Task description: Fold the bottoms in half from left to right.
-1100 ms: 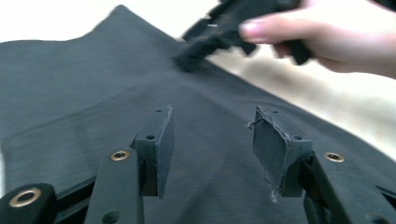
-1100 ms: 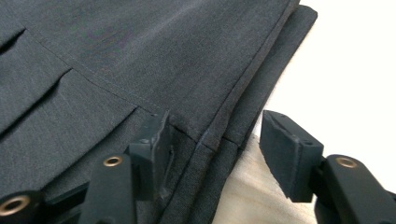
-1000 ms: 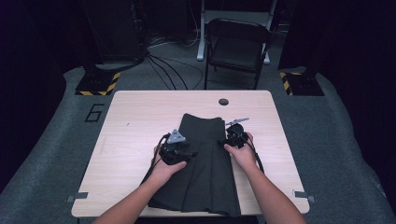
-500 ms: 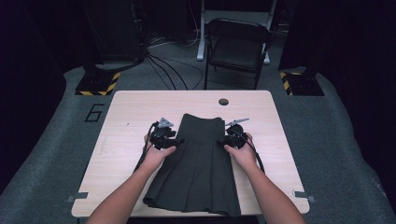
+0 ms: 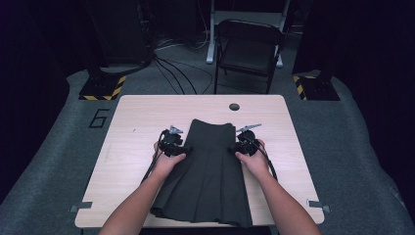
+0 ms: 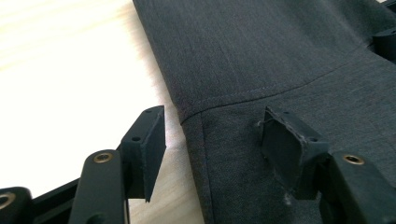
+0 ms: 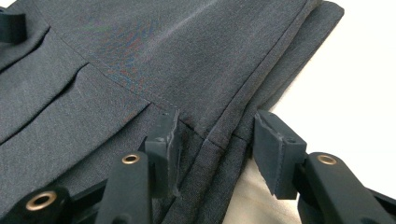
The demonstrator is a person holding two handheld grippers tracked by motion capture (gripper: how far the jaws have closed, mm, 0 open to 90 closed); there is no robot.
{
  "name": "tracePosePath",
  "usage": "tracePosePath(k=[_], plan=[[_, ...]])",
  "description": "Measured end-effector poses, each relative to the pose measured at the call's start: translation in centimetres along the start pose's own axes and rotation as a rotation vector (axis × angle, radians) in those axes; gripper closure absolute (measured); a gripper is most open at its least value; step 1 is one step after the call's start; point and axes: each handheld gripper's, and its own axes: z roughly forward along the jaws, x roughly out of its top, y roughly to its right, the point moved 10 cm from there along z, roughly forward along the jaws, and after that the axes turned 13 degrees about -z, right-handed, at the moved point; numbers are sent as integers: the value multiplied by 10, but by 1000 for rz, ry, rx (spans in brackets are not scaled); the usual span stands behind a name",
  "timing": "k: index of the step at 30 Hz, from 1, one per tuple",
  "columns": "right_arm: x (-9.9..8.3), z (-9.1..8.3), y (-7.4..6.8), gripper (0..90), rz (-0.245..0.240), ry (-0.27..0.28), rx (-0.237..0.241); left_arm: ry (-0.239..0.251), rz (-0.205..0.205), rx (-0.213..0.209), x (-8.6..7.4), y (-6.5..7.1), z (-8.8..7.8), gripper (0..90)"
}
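A dark grey pleated skirt (image 5: 210,171) lies flat on the light wooden table (image 5: 137,117), waistband at the far end. My left gripper (image 5: 186,148) is at the skirt's left edge, just below the waistband seam. In the left gripper view it (image 6: 212,140) stands open; its jaws have just been opening, one over bare table and one over the skirt (image 6: 280,60), with the edge between them. My right gripper (image 5: 233,147) is at the right edge. There it (image 7: 217,140) straddles the folded edge of the skirt (image 7: 140,60); its jaws have been closing, but the pads do not pinch the cloth.
A small round hole (image 5: 234,106) sits near the table's far edge. A black folding chair (image 5: 249,49) stands beyond it, with cables and yellow-black striped bases (image 5: 103,88) on the grey floor. Bare tabletop lies on both sides of the skirt.
My left hand has slid left from over the skirt to its left edge and come down lower. The skirt's left side now lies flatter. The right hand has stayed put.
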Motion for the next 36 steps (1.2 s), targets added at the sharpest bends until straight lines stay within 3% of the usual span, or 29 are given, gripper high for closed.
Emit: tracePosePath(k=[2,3,5,6,7,8,10,11,14,16,17,19,20,21,24,30,36], plan=[[0,0,0,544,9,2,4,-18,-6,-12,-3,0,2,395],[0,0,-1,564,19,-3,13,-15,-42,-20,-4,2,4,444],[0,0,-1,581,21,-2,17,-21,-31,-24,-5,1,3,477],[1,1,-2,609,12,8,27,-28,-39,-25,-6,2,2,553],[1,1,-2,609,12,8,27,-24,-51,-22,-6,2,1,553],[2,1,-3,634,11,4,29,-23,-49,-20,-7,3,-1,630],[4,1,-3,668,-4,14,24,-25,-22,-16,-8,4,-5,688],[6,2,-4,683,-9,18,19,-25,-28,-17,-9,5,-6,712],[12,4,-6,707,-50,29,-4,-19,-21,-15,-11,4,-11,744],[15,6,-10,714,-42,31,-1,-11,-23,-5,-14,3,-15,752],[17,7,-10,718,-62,29,0,-8,-29,4,-16,2,-18,752],[19,8,-14,723,-55,25,2,-6,-33,1,-17,0,-22,733],[22,9,-15,728,-83,27,-9,-3,-39,10,-17,-2,-24,733],[25,10,-18,736,-136,13,-28,4,-40,19,-14,-8,-26,643],[27,11,-21,742,-173,7,-55,20,-52,31,-6,-14,-27,524],[25,12,-20,743,-154,7,-53,26,-38,51,8,-19,-19,464],[23,12,-18,737,-135,10,-41,41,-98,39,16,-24,-8,452]])
